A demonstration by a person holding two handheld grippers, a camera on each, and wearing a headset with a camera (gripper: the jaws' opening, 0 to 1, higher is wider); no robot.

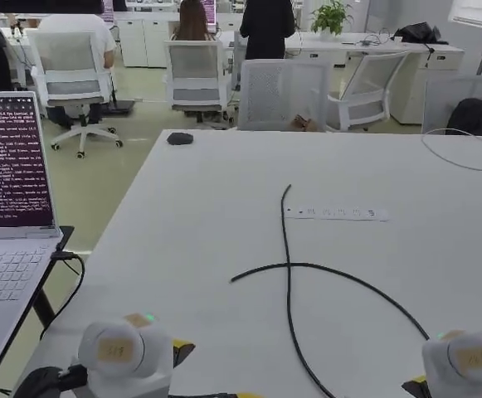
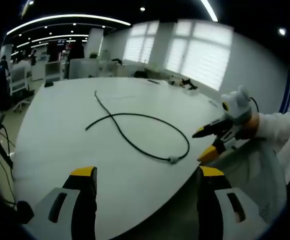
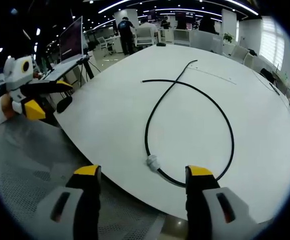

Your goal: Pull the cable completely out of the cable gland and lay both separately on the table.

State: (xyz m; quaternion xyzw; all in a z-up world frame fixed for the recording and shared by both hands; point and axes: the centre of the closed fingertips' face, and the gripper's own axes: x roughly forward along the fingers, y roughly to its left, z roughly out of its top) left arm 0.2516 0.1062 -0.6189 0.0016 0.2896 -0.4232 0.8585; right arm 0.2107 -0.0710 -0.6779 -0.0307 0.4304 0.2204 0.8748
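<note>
My left gripper and right gripper both have their jaws spread and hold nothing. At twelve o'clock off the right jaws, near the table edge, the pale cable gland sits on the black cable, which loops away toward one o'clock. I judge both light, the cable limp and the gland hard. I'd pinch the gland and grip the cable just beside it. The laptop text at ten o'clock is unreadable.
</note>
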